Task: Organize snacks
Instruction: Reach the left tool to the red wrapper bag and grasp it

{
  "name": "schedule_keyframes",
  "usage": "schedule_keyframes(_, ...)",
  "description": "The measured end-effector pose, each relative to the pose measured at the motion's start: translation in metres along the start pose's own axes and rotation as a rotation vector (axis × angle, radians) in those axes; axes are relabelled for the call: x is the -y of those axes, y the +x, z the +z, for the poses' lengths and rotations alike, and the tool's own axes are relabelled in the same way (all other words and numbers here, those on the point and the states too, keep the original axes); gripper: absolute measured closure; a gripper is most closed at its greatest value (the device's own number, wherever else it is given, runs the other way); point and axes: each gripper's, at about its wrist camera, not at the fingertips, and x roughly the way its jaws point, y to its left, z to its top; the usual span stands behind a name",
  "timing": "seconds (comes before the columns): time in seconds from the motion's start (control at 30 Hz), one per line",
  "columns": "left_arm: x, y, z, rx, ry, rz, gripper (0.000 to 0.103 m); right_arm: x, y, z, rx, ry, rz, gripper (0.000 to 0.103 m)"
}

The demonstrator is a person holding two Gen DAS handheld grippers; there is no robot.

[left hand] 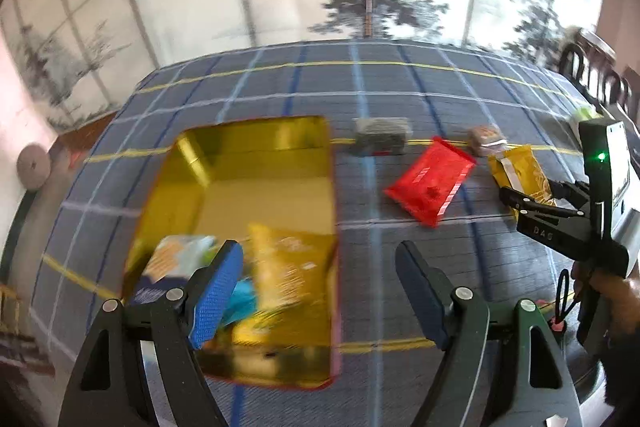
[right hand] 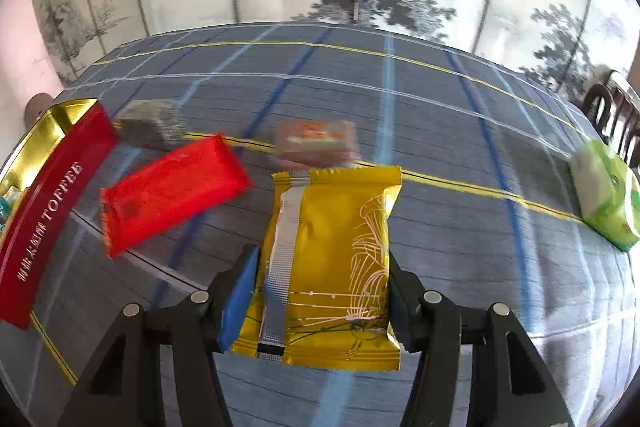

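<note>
A gold-lined toffee tin (left hand: 256, 167) with red outer walls (right hand: 44, 211) lies open on the plaid cloth and holds several snack packets (left hand: 280, 267). My left gripper (left hand: 320, 291) is open and empty at the tin's near right edge. My right gripper (right hand: 320, 299) straddles a gold snack packet (right hand: 332, 259), its fingers (right hand: 240, 291) against both sides; the same packet (left hand: 520, 167) shows in the left wrist view. A red packet (right hand: 168, 191) lies between tin and gold packet, and it also shows in the left wrist view (left hand: 432, 183).
A grey wrapped snack (right hand: 154, 125) and a brownish wrapped snack (right hand: 316, 143) lie behind the red packet. A green-white packet (right hand: 604, 195) lies far right. Dark chairs (right hand: 612, 119) stand past the table's right edge. A painted screen wall is behind.
</note>
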Motion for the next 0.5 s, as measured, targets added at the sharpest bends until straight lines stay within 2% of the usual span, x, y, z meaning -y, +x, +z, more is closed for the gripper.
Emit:
schedule_keyframes(0.27,0.042,0.018,0.013,0.006,0.101,-0.033,0.027,0.046,-0.006,-0.010,0.000,0.041,-0.045,0.044)
schedule_keyframes(0.5,0.062,0.030,0.024,0.016,0.168,-0.041,0.027,0.068,-0.005,-0.013,0.010,0.046,-0.040,0.044)
